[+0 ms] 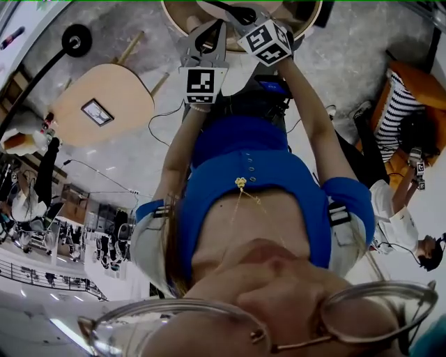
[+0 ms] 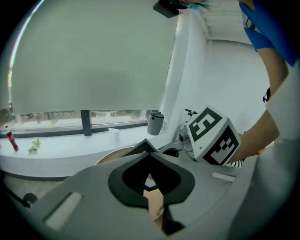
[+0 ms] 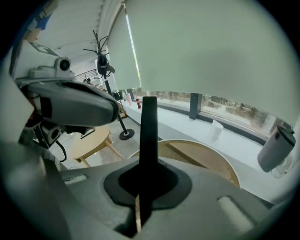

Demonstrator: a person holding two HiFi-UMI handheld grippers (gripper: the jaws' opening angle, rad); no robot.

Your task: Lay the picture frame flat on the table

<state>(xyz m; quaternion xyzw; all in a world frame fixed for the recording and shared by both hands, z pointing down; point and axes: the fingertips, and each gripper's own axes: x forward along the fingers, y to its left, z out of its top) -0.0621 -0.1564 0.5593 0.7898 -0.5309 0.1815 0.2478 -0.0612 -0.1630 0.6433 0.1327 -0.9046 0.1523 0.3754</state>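
The picture frame (image 3: 149, 136) is black with a tan back, and I see it edge-on, standing upright between my right gripper's (image 3: 139, 206) jaws, which are shut on it. In the left gripper view a black corner of the frame (image 2: 144, 146) and its tan back show in my left gripper (image 2: 152, 190), which is shut on it too. Both grippers hold the frame over the round wooden table (image 3: 206, 157) (image 2: 110, 158). The head view has the left gripper (image 1: 214, 28) and right gripper (image 1: 242, 15) side by side at the table's rim (image 1: 174, 21).
A small wooden side table (image 1: 122, 87) with another framed picture (image 1: 97, 111) stands to the left, near a floor-lamp base (image 1: 77, 40). A grey flask (image 2: 156, 123) and white cup (image 3: 216, 129) sit on the window ledge. Seated people (image 1: 404, 132) are at right.
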